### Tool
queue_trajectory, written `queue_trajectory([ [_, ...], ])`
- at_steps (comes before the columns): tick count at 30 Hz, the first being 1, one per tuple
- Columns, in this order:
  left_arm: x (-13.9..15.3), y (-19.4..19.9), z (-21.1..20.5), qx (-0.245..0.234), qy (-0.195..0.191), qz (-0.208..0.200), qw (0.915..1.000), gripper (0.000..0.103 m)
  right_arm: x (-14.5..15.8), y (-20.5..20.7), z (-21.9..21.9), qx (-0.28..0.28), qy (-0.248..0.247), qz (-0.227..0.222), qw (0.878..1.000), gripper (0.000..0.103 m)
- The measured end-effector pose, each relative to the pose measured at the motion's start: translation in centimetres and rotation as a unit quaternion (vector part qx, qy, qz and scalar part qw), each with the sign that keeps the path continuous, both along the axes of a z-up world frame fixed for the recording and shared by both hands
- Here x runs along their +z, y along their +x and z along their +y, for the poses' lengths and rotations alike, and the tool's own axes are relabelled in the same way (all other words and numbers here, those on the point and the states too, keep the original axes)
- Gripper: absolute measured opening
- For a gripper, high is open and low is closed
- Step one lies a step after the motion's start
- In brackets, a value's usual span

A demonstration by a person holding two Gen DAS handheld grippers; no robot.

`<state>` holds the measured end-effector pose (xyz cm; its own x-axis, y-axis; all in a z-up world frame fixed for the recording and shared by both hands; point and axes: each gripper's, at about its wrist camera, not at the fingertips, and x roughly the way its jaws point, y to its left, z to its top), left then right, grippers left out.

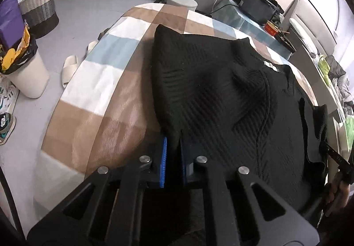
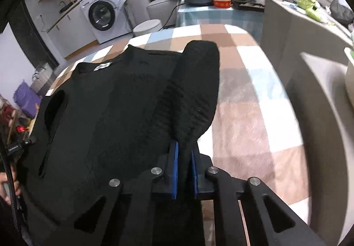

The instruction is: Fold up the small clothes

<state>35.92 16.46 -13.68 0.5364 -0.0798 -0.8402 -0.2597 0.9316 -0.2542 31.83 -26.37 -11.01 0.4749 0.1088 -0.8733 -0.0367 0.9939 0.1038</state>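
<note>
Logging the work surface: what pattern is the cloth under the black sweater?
Checks of beige, white and pale blue on the cloth, clearest in the right wrist view.

The black ribbed-knit sweater (image 1: pixel 212 95) lies spread across my checked brown, white and pale-blue cloth-covered table (image 1: pixel 106 82), its neckline and small white label (image 1: pixel 271 65) turned toward the far edge and its body reaching back to the near edge under me. Its sleeve on my left side (image 1: pixel 177 64) is drawn up off the cloth into a taut ridge, the cuff end pinched near the table's left edge. Its other sleeve (image 2: pixel 194 91) rises the same way toward the right edge, its rounded shoulder bulging above the flat body (image 2: pixel 106 113).
</note>
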Motion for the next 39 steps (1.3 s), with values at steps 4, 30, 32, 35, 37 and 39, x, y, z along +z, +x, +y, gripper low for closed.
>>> queue_trajectory([
  [4,0.1,1.3,0.2,0.006,0.003,-0.010,0.9999,0.007,-0.1,1.7,-0.9,-0.028,0.000,-0.001,1.000,0.009],
  [30,7.1,-11.8,-1.8,0.033,0.052,-0.090,0.9941,0.086,5.9,-11.4,-2.3,0.008,0.043,-0.035,0.998,0.075],
  [32,7.9,-14.8,-2.5,0.020,0.049,-0.102,0.9933,0.095,6.5,-13.7,-2.6,0.014,0.046,-0.040,0.998,0.079],
  [35,8.9,-18.9,-3.4,0.011,0.040,-0.124,0.9914,0.102,7.4,-16.7,-3.1,0.017,0.044,-0.048,0.998,0.083],
  [37,9.5,-21.5,-3.8,0.000,0.034,-0.131,0.9908,0.102,8.1,-19.1,-3.5,0.021,0.042,-0.054,0.997,0.083],
  [39,10.0,-23.8,-4.0,0.001,0.031,-0.138,0.9899,0.102,8.4,-20.8,-3.9,0.026,0.046,-0.058,0.997,0.084],
])
